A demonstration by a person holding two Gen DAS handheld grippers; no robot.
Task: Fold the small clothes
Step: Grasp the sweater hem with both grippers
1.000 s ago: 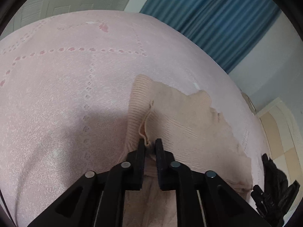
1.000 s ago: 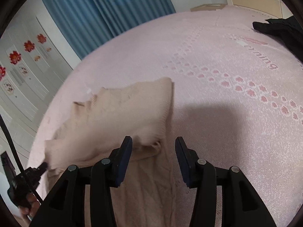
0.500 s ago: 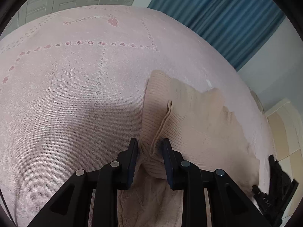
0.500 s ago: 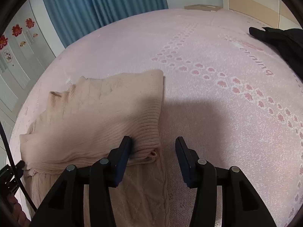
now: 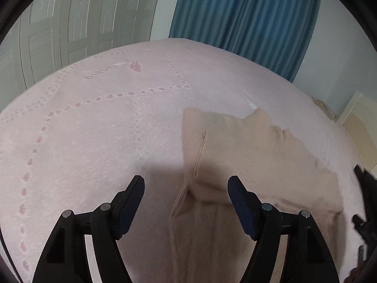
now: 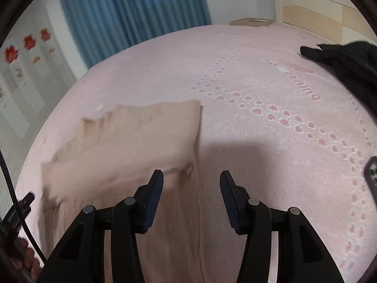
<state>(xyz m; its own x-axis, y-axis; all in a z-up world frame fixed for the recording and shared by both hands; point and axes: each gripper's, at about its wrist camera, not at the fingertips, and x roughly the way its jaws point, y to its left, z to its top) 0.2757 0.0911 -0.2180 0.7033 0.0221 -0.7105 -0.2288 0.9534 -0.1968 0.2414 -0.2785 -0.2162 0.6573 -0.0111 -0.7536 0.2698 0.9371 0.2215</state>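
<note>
Left gripper [image 5: 186, 184]: jaws wide apart, just been opening, hanging above the folded edge of the beige knit sweater [image 5: 247, 155], pads clear of the fabric, nothing gripped. Right gripper [image 6: 191, 178]: jaws parted about halfway, above the sweater's near corner [image 6: 132, 141], pads off the cloth, nothing clamped. Sweater spread flat on the pink bedspread [image 5: 94, 129], upper part folded over the lower, ribbed hem along one side. Bedspread patterned with rows of small darker pink hearts and a feather motif. Black garment [image 6: 348, 59] heaped at the bed's far right, well apart from the sweater. Blue curtain [image 5: 242, 11] behind the bed, white wardrobe doors [image 5: 82, 16] with flower stickers beside it.
</note>
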